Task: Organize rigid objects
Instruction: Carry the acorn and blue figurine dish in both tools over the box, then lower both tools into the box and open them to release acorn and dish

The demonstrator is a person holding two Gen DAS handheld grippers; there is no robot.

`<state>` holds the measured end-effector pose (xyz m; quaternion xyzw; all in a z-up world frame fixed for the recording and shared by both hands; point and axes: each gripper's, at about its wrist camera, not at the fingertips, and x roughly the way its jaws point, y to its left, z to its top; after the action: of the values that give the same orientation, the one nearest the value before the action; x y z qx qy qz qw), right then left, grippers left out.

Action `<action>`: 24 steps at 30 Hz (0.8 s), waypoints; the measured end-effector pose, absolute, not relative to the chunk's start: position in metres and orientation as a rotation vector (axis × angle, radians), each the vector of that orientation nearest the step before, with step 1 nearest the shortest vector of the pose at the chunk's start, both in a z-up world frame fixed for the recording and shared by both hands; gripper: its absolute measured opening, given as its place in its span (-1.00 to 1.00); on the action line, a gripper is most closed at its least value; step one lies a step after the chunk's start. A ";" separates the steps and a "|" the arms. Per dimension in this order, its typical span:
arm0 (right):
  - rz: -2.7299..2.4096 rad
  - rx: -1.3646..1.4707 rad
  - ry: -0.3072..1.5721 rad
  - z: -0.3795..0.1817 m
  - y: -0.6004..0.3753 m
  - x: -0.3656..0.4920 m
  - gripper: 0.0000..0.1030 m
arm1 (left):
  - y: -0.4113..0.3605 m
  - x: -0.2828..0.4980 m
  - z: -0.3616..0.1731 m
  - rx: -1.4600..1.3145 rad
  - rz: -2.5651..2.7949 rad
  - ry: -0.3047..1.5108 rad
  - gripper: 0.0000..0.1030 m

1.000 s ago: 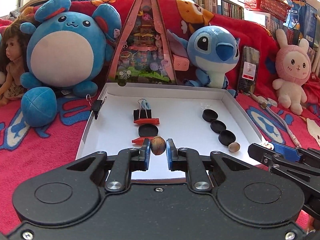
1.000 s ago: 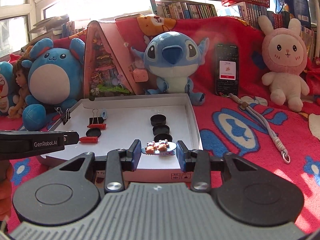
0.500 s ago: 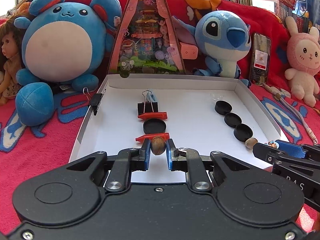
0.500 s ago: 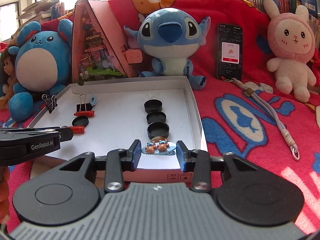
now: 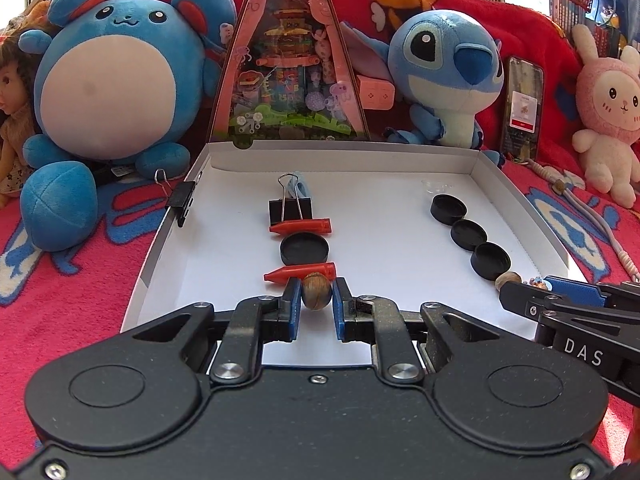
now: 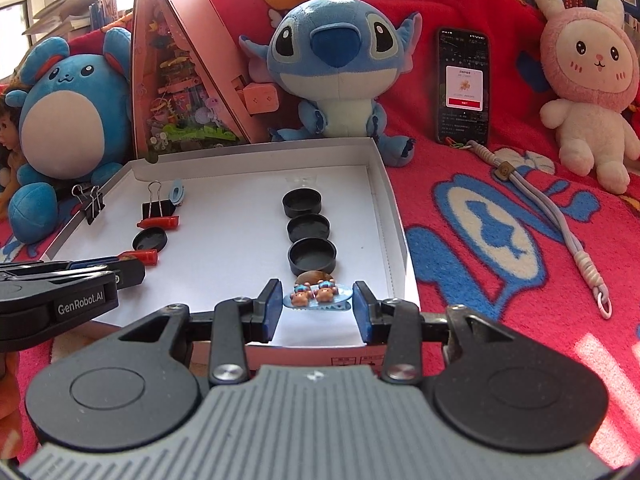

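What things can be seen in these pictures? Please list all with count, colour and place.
tray: 1, white, on blanket
caps: 4, black, three in right column, one in left
cones: 2, red, left column
binder clips: 2, black, one in tray, one on left wall
nuts: 2, brown, one in left tool, one below right caps
bear clip: 1, blue, in right tool
plush toys: 3, two blue, one pink, behind tray
phone: 1, black, propped right
blanket: 1, red
left tool: 1, black
right tool: 1, black
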<state>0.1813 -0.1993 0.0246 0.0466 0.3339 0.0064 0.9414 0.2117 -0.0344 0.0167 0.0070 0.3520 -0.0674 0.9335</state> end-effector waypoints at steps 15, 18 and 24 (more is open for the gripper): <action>0.018 0.096 0.691 0.021 -0.198 0.187 -0.16 | -0.033 0.215 0.014 0.009 -0.132 0.725 -0.69; 0.018 0.096 0.692 0.021 -0.198 0.188 -0.16 | -0.033 0.215 0.014 0.007 -0.131 0.726 -0.69; 0.017 0.096 0.692 0.020 -0.198 0.189 -0.16 | -0.033 0.217 0.013 0.002 -0.127 0.729 -0.69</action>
<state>0.1893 -0.1979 0.0203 0.0471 0.3389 0.0082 0.9396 0.2171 -0.0332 0.0133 0.0012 0.3562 -0.0619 0.9324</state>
